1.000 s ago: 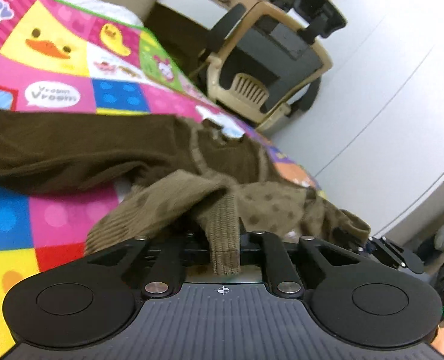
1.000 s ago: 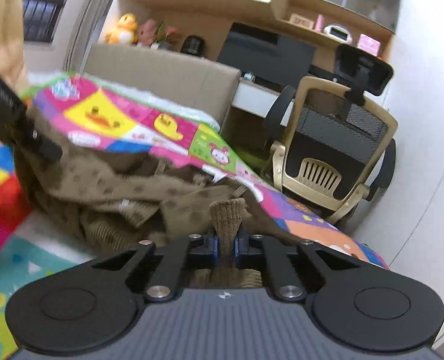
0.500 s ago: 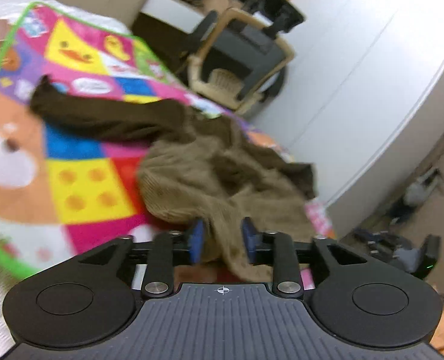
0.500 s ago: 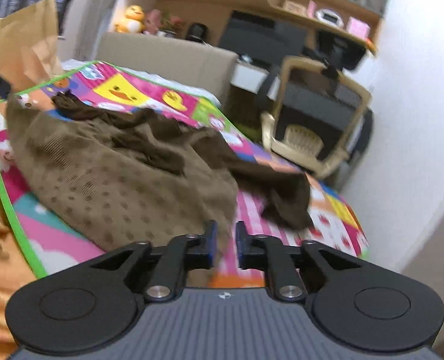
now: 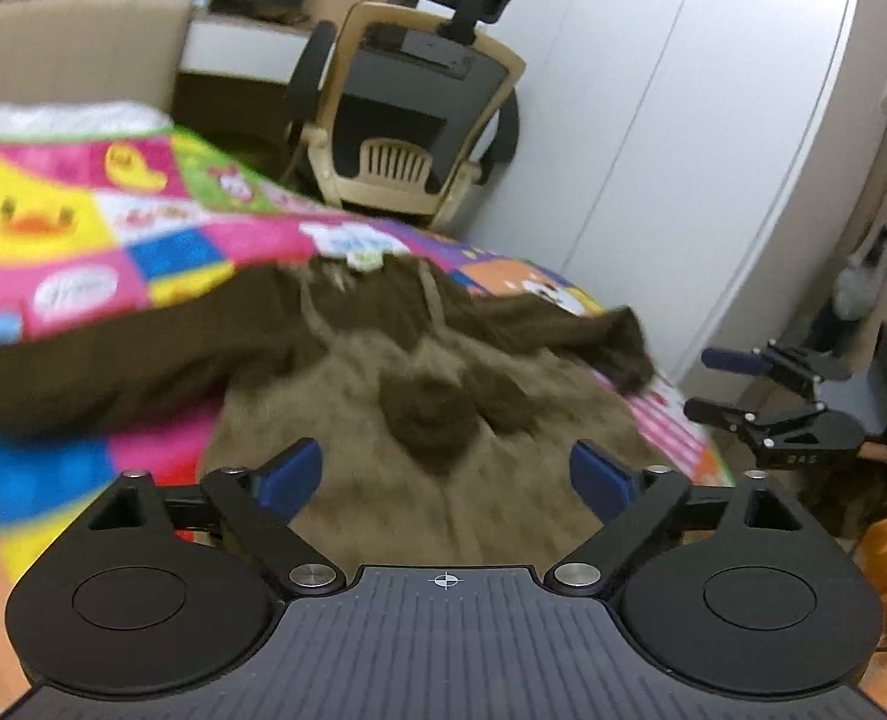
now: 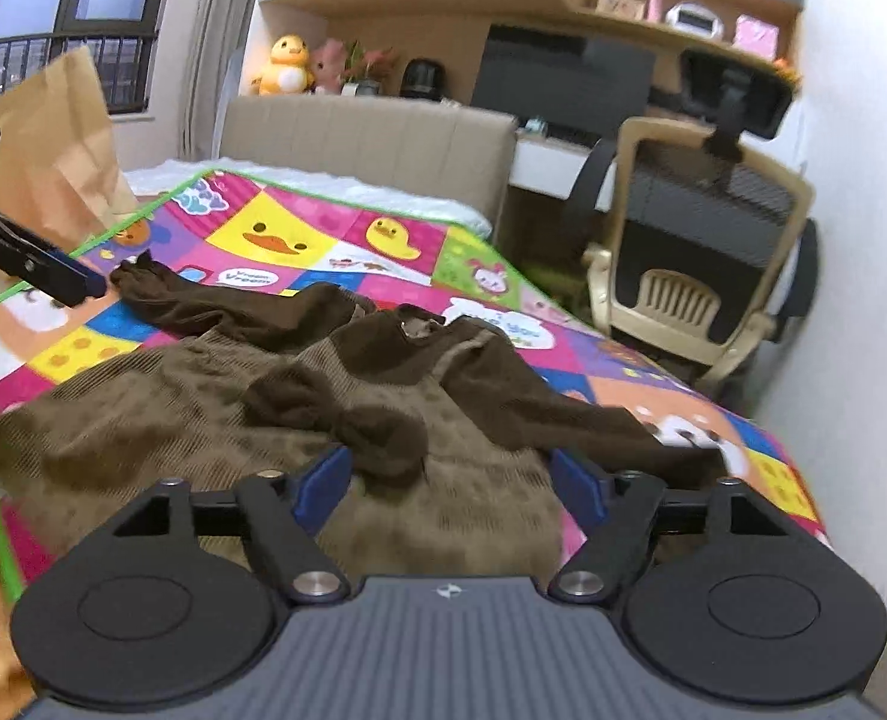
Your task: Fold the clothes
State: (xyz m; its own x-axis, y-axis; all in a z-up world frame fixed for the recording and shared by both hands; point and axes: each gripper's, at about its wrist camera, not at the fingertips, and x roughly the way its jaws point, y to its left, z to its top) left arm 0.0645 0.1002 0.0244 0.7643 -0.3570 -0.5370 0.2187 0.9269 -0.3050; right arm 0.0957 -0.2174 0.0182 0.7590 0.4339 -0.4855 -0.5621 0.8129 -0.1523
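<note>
- Brown corduroy dress [image 6: 347,414] lies spread face-up on the patchwork play mat [image 6: 275,240] covering the bed, dark sleeves flung out to both sides, apparently laid flat ready for folding.
- Left gripper [image 5: 446,474] hovers over the skirt, jaws wide, holding nothing.
- Right gripper [image 6: 452,483] likewise gapes empty above the hem.
- Only the right view shows the paper bag [image 6: 53,144]; only the left shows the right gripper from the side.

- Your right gripper [image 6: 449,483] sits low in the frame, blue pads spread wide, nothing between them.
- Just beyond it, a brown sweater [image 6: 299,414] lies rumpled on the colourful mat [image 6: 275,240].
- At far left, the other gripper [image 6: 53,273] pokes in.
- An office chair [image 6: 707,264] stands at right.
</note>
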